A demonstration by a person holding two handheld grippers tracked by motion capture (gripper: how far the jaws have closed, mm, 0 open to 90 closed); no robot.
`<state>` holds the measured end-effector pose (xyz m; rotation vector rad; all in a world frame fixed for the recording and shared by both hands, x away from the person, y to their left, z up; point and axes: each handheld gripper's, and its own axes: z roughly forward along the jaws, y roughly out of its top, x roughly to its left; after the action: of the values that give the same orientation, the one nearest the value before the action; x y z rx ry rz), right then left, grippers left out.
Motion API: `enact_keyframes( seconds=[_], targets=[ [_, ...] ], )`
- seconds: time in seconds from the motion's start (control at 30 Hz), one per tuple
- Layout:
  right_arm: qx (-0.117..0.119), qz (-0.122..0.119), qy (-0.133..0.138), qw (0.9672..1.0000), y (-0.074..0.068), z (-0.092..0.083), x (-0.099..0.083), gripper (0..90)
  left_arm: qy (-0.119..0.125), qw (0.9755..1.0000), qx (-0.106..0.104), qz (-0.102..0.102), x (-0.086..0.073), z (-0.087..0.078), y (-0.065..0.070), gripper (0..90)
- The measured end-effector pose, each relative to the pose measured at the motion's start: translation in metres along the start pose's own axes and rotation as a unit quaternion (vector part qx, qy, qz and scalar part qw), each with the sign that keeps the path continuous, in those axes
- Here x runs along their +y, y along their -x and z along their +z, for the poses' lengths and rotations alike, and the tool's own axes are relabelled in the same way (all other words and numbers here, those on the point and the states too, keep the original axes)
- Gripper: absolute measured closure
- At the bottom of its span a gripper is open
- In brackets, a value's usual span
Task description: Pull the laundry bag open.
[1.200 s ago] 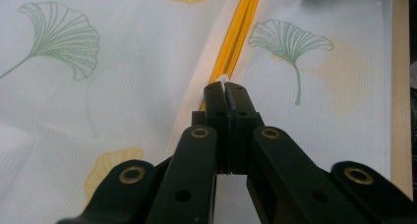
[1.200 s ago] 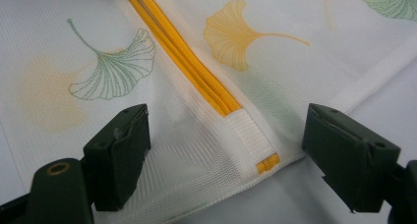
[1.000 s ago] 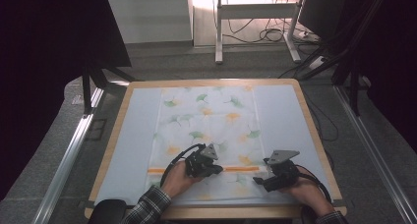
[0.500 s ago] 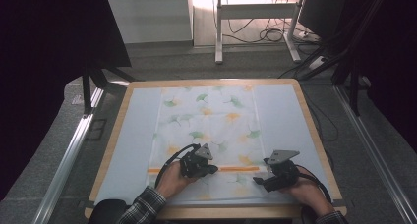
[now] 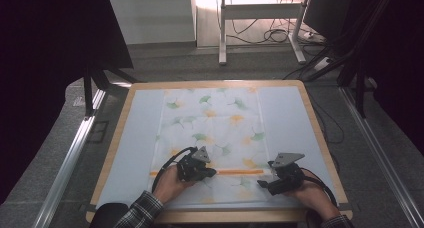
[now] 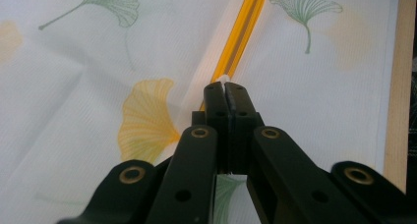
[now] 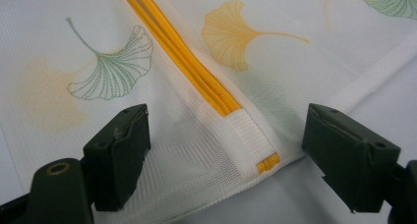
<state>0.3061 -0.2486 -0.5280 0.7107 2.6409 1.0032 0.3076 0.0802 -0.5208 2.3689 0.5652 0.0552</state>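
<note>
White mesh laundry bag (image 5: 210,133) with green and orange ginkgo-leaf print lay flat on table mat, orange zipper (image 5: 240,172) across its 6 o'clock edge. Left gripper (image 6: 225,89) clamped on small white zipper pull (image 6: 224,79). Right gripper (image 7: 223,135) spread wide, pressing the bag's corner flat at the zipper's end. No readable writing.

One mesh laundry bag (image 5: 210,133) with ginkgo-leaf print on my tabletop (image 5: 287,110). One orange zipper (image 5: 235,172) across it, one white zipper pull (image 6: 224,79). Two hand-held grippers in my hands: left hand-held gripper (image 5: 210,173), right hand-held gripper (image 5: 261,184). One pale mat (image 5: 137,133) under bag.
</note>
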Motion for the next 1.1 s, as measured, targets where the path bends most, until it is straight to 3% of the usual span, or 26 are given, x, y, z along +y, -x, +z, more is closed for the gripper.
enact_keyframes(
  seconds=[1.1],
  targets=[
    [-0.002,0.002,-0.001,1.0000,0.000,0.000,0.000,18.1,0.002,0.9993,0.024,-0.027,-0.030,-0.024,-0.005,90.0]
  ],
)
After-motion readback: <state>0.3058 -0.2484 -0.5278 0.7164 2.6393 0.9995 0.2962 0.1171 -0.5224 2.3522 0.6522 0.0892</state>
